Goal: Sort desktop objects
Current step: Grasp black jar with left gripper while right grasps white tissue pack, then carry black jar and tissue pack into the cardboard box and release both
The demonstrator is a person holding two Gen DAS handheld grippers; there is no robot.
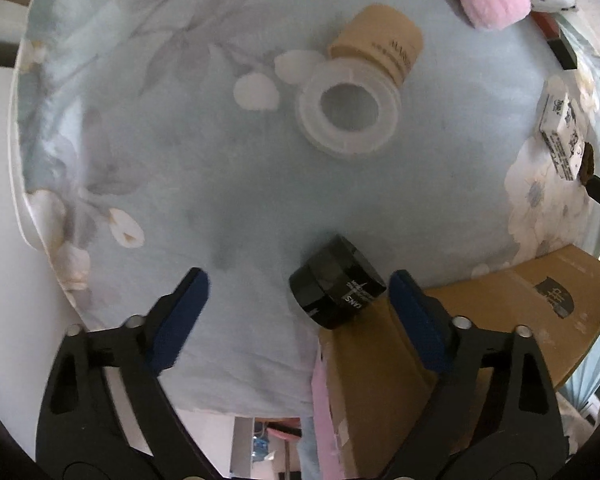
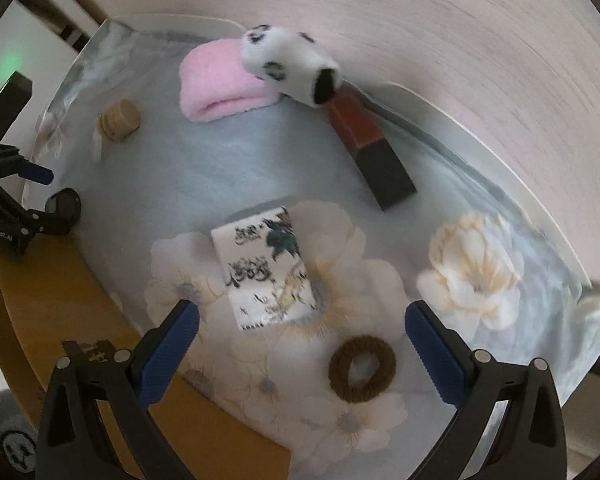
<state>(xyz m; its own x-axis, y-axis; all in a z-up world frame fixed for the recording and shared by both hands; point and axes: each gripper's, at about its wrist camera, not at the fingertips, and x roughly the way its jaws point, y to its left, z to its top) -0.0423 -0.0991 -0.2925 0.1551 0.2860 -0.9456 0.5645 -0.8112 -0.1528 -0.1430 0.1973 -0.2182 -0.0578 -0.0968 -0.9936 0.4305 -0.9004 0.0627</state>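
Just wide-open left claw (image 1: 300,300), black jar (image 1: 337,282) between fingers, untouched

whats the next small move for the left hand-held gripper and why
Probably shift the left hand-held gripper a little to its right and close on the black jar. The jar sits between the open fingers but close to the right finger, at the cardboard box edge, so centring it first should give a squarer grip.

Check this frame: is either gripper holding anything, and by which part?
Nothing is held. Left gripper is open beside the black jar; right gripper is open above the tissue packet.
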